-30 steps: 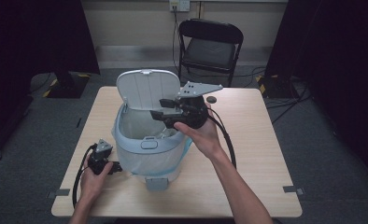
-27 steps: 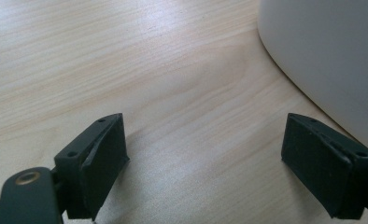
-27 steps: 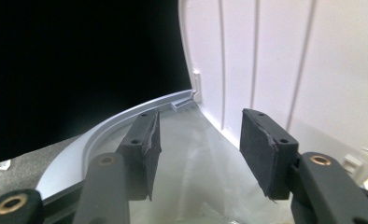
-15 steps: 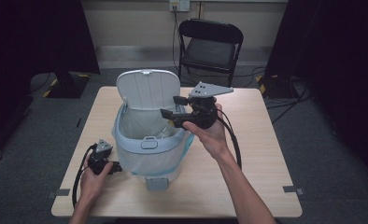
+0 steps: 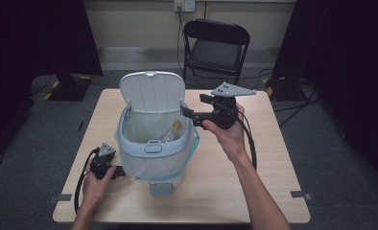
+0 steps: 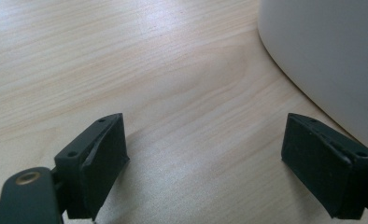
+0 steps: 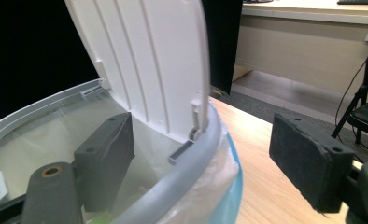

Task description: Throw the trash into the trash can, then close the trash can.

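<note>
The right tongs (image 5: 189,114) hover at the rim of the open bin (image 5: 151,148), their jaws just opened wide and empty. The left tongs (image 5: 114,170) rest open on the bench (image 5: 273,158) beside the bin, gripping nothing.

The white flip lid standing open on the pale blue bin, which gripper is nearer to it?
Right. The right gripper hangs open beside the white flip lid, at the bin's back rim. The left gripper rests open on the table, low beside the bin's front.

One bin (image 5: 151,143), one bottle (image 5: 170,132) – two claws (image 5: 187,113) (image 5: 121,171), one chair (image 5: 216,45)
</note>
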Demonstrator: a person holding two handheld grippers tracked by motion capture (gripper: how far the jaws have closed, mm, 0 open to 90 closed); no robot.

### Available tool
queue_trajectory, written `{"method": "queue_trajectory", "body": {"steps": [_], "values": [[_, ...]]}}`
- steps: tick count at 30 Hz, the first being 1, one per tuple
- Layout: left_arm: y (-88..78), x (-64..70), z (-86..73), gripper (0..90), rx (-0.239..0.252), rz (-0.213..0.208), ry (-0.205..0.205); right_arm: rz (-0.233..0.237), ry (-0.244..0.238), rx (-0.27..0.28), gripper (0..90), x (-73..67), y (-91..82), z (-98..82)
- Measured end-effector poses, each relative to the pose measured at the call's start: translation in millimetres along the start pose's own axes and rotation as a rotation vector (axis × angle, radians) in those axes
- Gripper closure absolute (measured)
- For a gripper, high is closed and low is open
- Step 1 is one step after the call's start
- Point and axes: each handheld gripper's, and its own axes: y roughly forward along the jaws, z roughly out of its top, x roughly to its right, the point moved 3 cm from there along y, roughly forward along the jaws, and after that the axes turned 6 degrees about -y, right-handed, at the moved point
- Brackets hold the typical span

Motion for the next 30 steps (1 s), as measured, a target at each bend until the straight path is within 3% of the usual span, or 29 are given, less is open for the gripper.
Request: {"method": "queue_trajectory", "body": {"steps": [21, 26, 30], "values": [[0.2, 0.1, 0.0, 13.5, 0.002, -0.004, -0.004, -0.127, 0.037, -0.050, 21.3, 43.9, 12.0, 2.5], [0.2, 0.2, 0.0, 13.5, 0.002, -0.003, -0.004, -0.147, 0.043, -0.053, 21.5, 48.4, 19.6, 3.8], [0.2, 0.2, 0.0, 13.5, 0.002, -0.003, -0.004, -0.136, 0.058, -0.033, 21.6, 47.9, 25.4, 4.1]]}}
